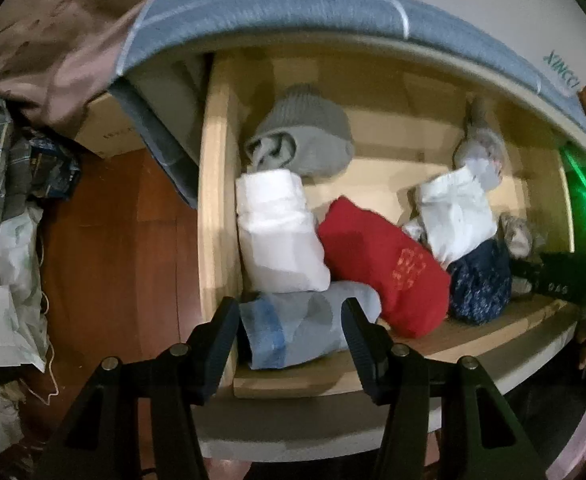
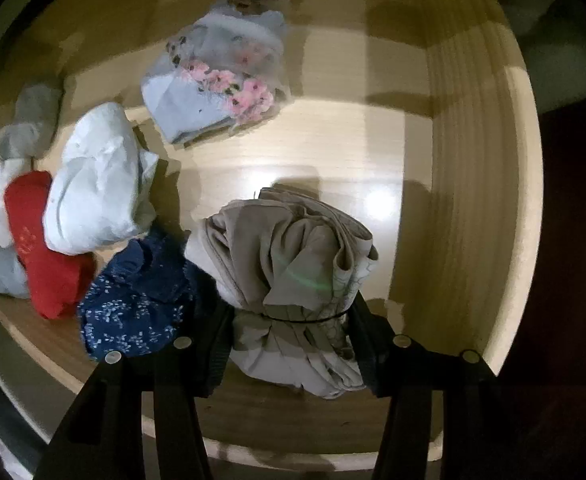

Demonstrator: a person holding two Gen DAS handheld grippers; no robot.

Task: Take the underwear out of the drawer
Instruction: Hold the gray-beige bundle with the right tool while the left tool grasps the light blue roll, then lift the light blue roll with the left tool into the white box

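Beige rolled underwear point(image 2: 289, 276) lies by the open wooden drawer's point(image 2: 453, 160) front edge; band-tied.

Hidden or unclear:
- Beige bundle point(image 2: 293, 280): lower sides covered by the right gripper's point(image 2: 289, 344) fingers; pad contact cannot be told.
- Blue-grey roll point(image 1: 293, 328): near end behind the left gripper's point(image 1: 291, 336) fingers.
- Navy patterned bundle point(image 2: 137, 304): bottom hidden by the gripper body.
- Drawer point(image 1: 213, 200): back under the bed's edge.
- Red roll point(image 1: 385, 268): lettering blurred, unreadable.
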